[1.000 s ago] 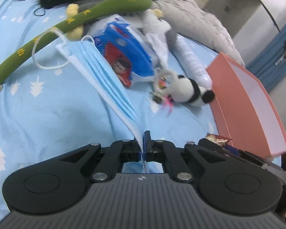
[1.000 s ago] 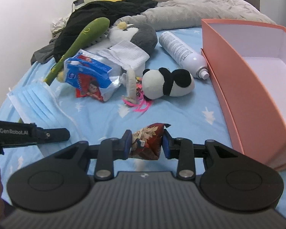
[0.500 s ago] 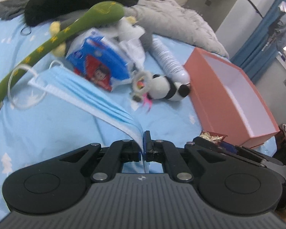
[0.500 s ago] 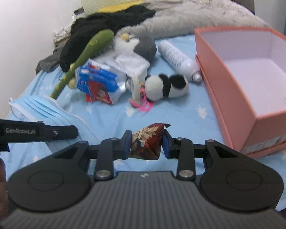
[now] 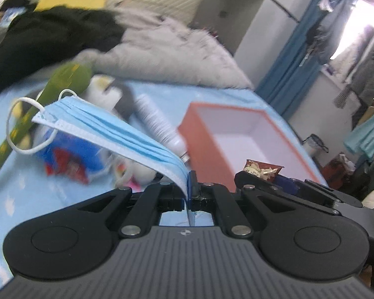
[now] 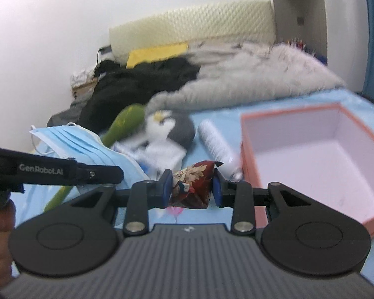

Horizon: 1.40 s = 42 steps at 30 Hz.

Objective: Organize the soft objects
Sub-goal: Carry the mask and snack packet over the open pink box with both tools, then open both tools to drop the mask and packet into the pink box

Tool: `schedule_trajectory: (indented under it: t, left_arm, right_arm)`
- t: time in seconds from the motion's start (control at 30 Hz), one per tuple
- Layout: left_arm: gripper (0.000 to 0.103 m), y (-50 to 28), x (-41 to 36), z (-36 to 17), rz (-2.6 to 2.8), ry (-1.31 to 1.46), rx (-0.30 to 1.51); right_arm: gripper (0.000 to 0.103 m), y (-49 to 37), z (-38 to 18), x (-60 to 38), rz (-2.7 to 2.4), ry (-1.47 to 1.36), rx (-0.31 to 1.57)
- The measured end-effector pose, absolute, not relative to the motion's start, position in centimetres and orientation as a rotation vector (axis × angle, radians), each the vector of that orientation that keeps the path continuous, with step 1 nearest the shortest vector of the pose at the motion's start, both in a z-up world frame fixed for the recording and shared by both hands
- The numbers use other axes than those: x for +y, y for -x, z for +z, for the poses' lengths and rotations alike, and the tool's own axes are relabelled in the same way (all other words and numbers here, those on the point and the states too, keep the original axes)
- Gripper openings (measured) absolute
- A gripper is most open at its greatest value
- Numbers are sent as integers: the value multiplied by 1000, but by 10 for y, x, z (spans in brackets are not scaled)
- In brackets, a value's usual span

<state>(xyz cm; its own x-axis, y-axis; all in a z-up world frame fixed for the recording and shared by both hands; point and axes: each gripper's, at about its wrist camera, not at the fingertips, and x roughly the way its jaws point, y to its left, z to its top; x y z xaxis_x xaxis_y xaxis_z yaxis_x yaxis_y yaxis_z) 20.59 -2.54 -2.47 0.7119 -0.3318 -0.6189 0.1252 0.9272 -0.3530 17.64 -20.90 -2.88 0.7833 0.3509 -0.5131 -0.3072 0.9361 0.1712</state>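
Note:
My left gripper (image 5: 189,186) is shut on a blue face mask (image 5: 112,129), which hangs in the air above the bed; the mask also shows in the right wrist view (image 6: 82,147). My right gripper (image 6: 192,186) is shut on a small red patterned pouch (image 6: 193,186), held above the bed to the left of the open pink box (image 6: 311,154). The pouch (image 5: 261,169) and the box (image 5: 236,134) also show in the left wrist view, the pouch at the box's near edge.
On the blue star-print bed lie a green plush stick (image 5: 69,77), a penguin plush (image 6: 172,127), a blue snack packet (image 5: 69,154) and a white bottle (image 6: 217,142). Black clothes (image 6: 137,82) and a grey blanket (image 6: 249,74) are piled behind.
Both grippers have risen and tilted up, so the bed looks farther and lower. The mask is lifted off the bed. The pouch has come closer to the box.

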Motion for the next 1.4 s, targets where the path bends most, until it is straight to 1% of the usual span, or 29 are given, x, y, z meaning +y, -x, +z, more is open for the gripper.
schedule_trajectory:
  t: [0.17, 0.33, 0.47, 0.6, 0.77, 0.97, 1.1, 1.4]
  left_arm:
    - [3, -229, -53, 14, -345, 288, 698]
    - [3, -256, -93, 48, -425, 250, 675]
    - [3, -276, -127, 63, -473, 223, 690]
    - [3, -305, -162, 63, -509, 213, 736]
    - [3, -342, -207, 32, -524, 150, 810]
    - [3, -380, -262, -26, -536, 113, 954]
    - [3, -399, -288, -56, -541, 54, 1014]
    - [3, -418, -307, -114, -523, 5, 1136]
  right_arm:
    - [37, -184, 11, -229, 305, -61, 485]
    - [37, -195, 39, -258, 251, -65, 439]
    - [37, -213, 51, -282, 207, -60, 456]
    - [37, -233, 51, -309, 159, -65, 504]
    - [37, -254, 30, -340, 109, -81, 594]
    - [37, -279, -26, -379, 31, -104, 752]
    - [37, -287, -58, -398, 1, -129, 830]
    - [37, -294, -107, -424, -26, -198, 933]
